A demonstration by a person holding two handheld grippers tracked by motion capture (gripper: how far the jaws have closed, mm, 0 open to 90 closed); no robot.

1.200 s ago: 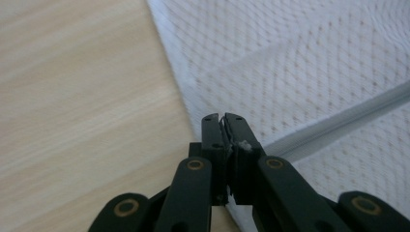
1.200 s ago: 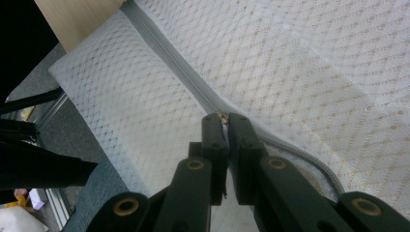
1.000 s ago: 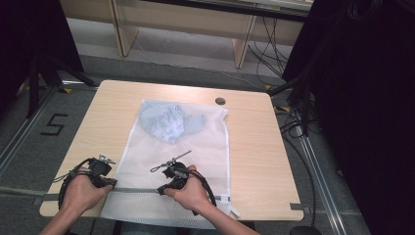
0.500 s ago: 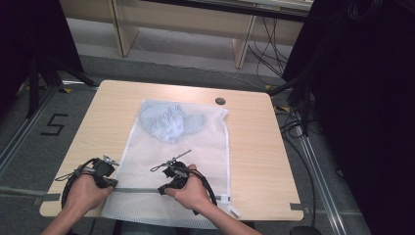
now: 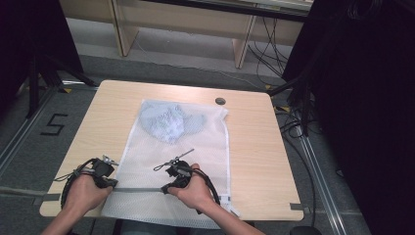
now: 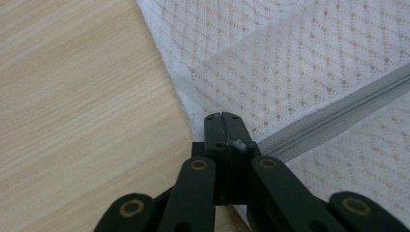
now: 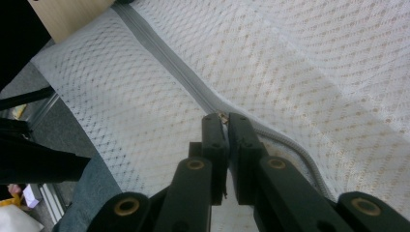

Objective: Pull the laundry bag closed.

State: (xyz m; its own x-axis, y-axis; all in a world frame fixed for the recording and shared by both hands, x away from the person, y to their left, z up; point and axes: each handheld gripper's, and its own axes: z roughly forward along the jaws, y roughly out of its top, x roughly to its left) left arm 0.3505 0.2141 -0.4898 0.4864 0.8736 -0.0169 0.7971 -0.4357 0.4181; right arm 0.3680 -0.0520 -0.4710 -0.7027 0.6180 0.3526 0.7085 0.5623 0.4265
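Both tongs [image 6: 223, 116] [image 7: 223, 116] pinch the mesh bag's [image 5: 195, 147] grey zipper [image 5: 139, 190] (blue contents blurred).

Two bare forearms come in from the bottom of the high view, no sleeves on show. The left gripper [image 5: 108, 172] is a black block with a small grey plate on top and a black cable looping off its side. The right gripper [image 5: 169, 182] is black too, a thin grey rod sticking up from it, cable curling round behind. Up close, both have matte black linkage bars pinned with brass-coloured rivets.
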